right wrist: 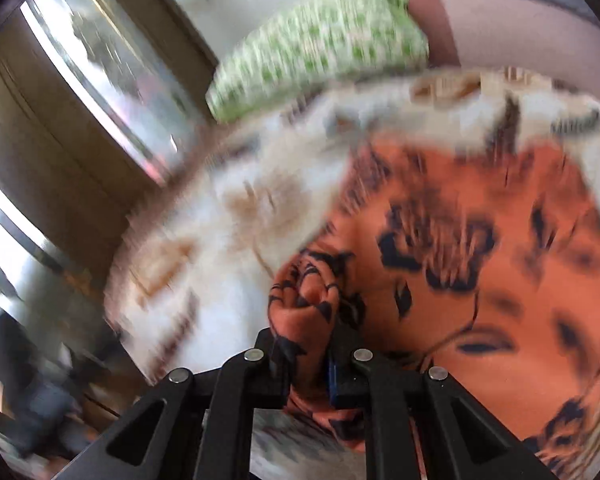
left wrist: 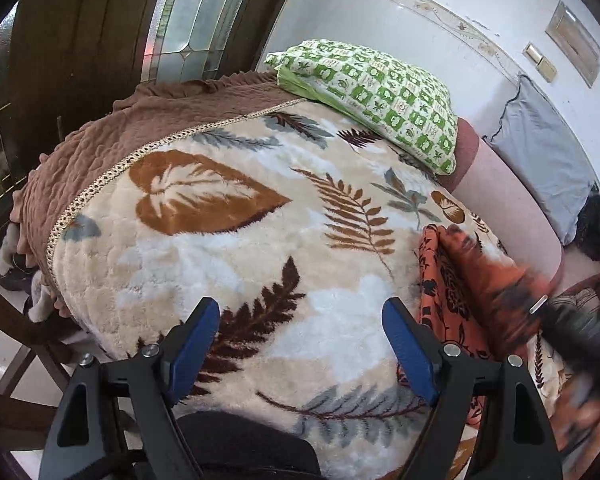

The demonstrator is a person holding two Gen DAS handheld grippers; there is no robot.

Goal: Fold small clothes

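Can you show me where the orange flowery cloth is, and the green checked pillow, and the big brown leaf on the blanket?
Orange cloth with black flowers (right wrist: 480, 248): right wrist view, its spread middle.
Green-and-white checked pillow (left wrist: 380, 96): left wrist view, its top face.
Big brown leaf on the fluffy cream blanket (left wrist: 204, 194): left wrist view, the leaf's centre.

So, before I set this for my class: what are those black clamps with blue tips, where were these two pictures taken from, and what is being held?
They are hand-held grippers, one in each of a person's hands, each carrying a camera looking along its fingers. The left gripper is open over a leaf-patterned blanket, holding nothing. The right gripper is shut on a bunched fold of orange floral cloth, which lies on the blanket. A green checked pillow lies at the far end. The right view is blurred.
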